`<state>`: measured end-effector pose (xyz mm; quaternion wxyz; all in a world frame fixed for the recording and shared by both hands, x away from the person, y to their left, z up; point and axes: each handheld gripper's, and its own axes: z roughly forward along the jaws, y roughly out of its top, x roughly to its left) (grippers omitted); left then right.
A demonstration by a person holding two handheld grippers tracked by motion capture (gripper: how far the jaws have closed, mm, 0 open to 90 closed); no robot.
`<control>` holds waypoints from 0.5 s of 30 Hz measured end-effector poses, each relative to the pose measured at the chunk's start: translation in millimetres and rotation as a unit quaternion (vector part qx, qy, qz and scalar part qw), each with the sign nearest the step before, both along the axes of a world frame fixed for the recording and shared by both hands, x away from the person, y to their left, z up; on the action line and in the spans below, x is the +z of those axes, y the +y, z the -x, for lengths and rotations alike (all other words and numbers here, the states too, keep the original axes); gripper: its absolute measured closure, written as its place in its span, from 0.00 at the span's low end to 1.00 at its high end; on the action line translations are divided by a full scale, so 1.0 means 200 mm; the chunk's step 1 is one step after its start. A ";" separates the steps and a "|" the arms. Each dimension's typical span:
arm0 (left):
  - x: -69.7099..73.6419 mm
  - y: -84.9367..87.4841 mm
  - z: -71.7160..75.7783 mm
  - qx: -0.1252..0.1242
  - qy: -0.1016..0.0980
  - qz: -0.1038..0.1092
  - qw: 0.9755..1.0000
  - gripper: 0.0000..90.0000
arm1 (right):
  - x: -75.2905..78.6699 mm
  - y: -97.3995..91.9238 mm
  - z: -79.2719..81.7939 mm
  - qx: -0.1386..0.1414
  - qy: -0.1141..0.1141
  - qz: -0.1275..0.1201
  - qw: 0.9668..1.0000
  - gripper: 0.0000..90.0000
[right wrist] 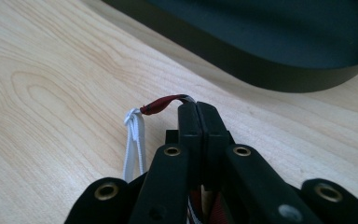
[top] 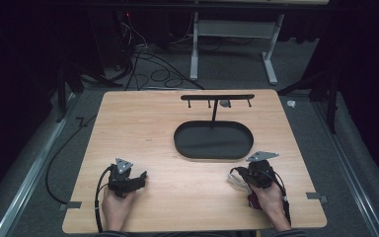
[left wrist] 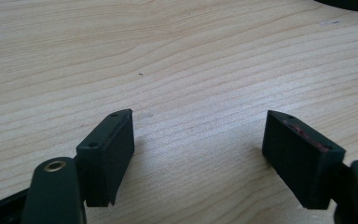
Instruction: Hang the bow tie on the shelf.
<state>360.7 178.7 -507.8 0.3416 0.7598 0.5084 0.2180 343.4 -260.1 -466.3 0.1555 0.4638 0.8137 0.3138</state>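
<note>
Red-white loop [right wrist: 161,104] — outside black tray [top: 213,154]

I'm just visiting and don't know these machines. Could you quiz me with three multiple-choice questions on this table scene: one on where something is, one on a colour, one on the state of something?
1. Where does the black oval tray sit on the wooden table?
A. Between the two hands
B. Beyond the hands, nearer the right gripper
C. At the left edge

2. What colour is the cord knotted to the dark red loop?
A. White
B. Blue
C. Yellow

3. How do the jaws of the left gripper stand?
A. Shut on the loop
B. Shut on nothing
C. Open, nothing between them

Answers:
1 B: the high view shows the tray past both hands, toward the right one.
2 A: the right gripper view shows a white cord.
3 C: the left gripper view shows bare wood in the wide gap.
</note>
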 end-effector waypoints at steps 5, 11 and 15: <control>0.00 0.00 0.00 0.000 0.000 0.000 1.000 0.28 | 0.05 -0.01 0.02 0.001 -0.015 0.000 1.000 1.00; 0.00 0.00 0.00 0.000 0.000 0.000 1.000 0.28 | 0.10 -0.03 0.03 -0.007 -0.032 -0.007 0.999 1.00; 0.00 0.00 0.00 0.000 0.000 0.000 1.000 0.28 | 0.14 -0.04 0.04 -0.008 -0.042 -0.004 0.999 1.00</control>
